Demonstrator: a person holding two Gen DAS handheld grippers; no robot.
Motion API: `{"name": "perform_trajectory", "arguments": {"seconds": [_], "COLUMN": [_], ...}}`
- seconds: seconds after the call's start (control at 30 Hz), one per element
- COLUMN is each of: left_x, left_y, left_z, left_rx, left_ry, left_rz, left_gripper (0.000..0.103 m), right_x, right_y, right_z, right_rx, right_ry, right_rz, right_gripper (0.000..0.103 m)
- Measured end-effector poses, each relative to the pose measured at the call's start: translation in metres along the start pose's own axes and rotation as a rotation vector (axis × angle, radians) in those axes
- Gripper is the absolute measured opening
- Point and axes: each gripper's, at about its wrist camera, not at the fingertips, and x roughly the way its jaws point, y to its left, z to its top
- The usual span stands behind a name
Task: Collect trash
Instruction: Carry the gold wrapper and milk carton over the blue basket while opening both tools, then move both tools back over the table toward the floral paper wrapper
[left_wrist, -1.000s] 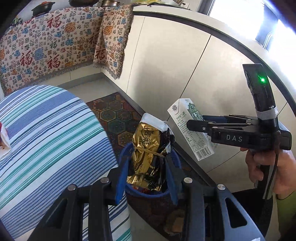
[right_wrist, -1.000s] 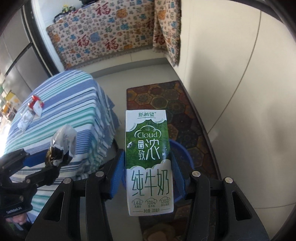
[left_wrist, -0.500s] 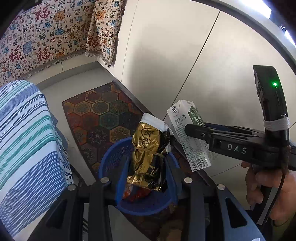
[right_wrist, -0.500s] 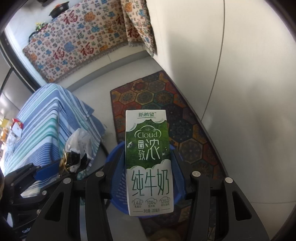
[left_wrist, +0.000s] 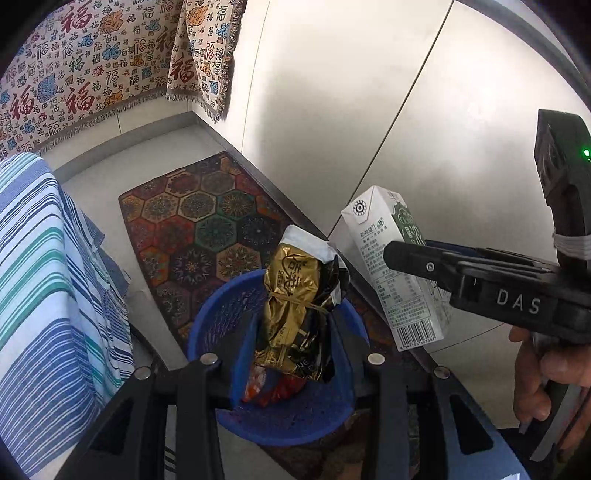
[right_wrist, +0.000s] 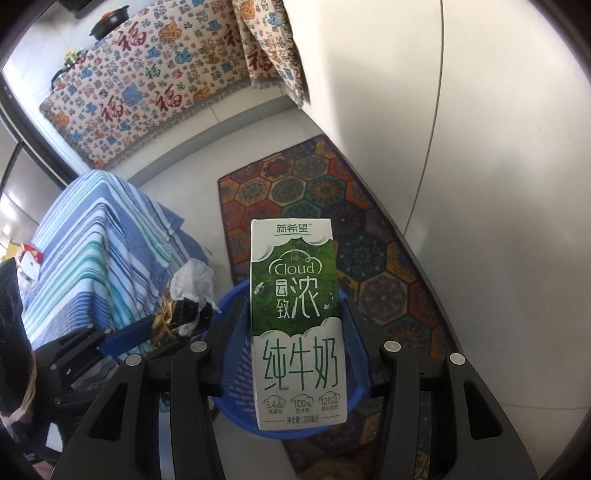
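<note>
My left gripper (left_wrist: 291, 332) is shut on a crumpled gold and black wrapper (left_wrist: 295, 295) and holds it above a blue mesh trash basket (left_wrist: 221, 314) on the floor. Red trash lies in the basket. My right gripper (right_wrist: 295, 325) is shut on a green and white milk carton (right_wrist: 295, 317), held upright above the same basket (right_wrist: 231, 369). In the left wrist view the carton (left_wrist: 391, 266) hangs just right of the basket. In the right wrist view the wrapper (right_wrist: 188, 295) shows at the left.
A patterned hexagon rug (left_wrist: 207, 225) lies under the basket beside a white cabinet wall (left_wrist: 369, 110). A table with a blue striped cloth (left_wrist: 44, 295) stands to the left, with small packets on it (right_wrist: 29, 258). A patterned cloth (right_wrist: 155, 81) hangs at the back.
Both grippers have moved from beside the striped table to over the blue basket, each still holding its item. The basket now sits right under both.
</note>
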Motion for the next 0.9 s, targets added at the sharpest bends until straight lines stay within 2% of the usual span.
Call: {"name": "perform_trajectory", "arguments": {"seconds": [0.17,0.23,0.43,0.6,0.73,0.9], "left_x": [0.009,0.009,0.0,-0.034,-0.083,-0.141], "left_y": [0.004,0.003,0.005,0.008,0.015,0.057], "left_z": [0.007,0.008,0.004,-0.009,-0.031,-0.076], "left_rx": [-0.052,-0.056,-0.066,-0.049,-0.04,-0.1], "left_ry": [0.021,0.022,0.014,-0.007,-0.06,-0.105], "left_rz": [-0.027,-0.007,-0.005,0.01,0.035,0.138], "left_gripper": [0.048,0.051,0.051,0.051,0.052,0.054], "right_x": [0.002,0.0,-0.007,-0.015,-0.024,-0.032], "right_y": [-0.002,-0.004,-0.004,0.008,0.029,0.08], "right_z": [0.0,0.001,0.003,0.004,-0.002,-0.021], "right_rx": [0.03,0.033,0.036,-0.001,-0.066,-0.22], "right_ry": [0.009,0.001,-0.029,-0.073,-0.115,-0.166], "right_rz": [0.016,0.018,0.021,-0.002,-0.02,-0.014], "right_gripper": [0.062,0.064,0.067,0.07,0.071,0.072]}}
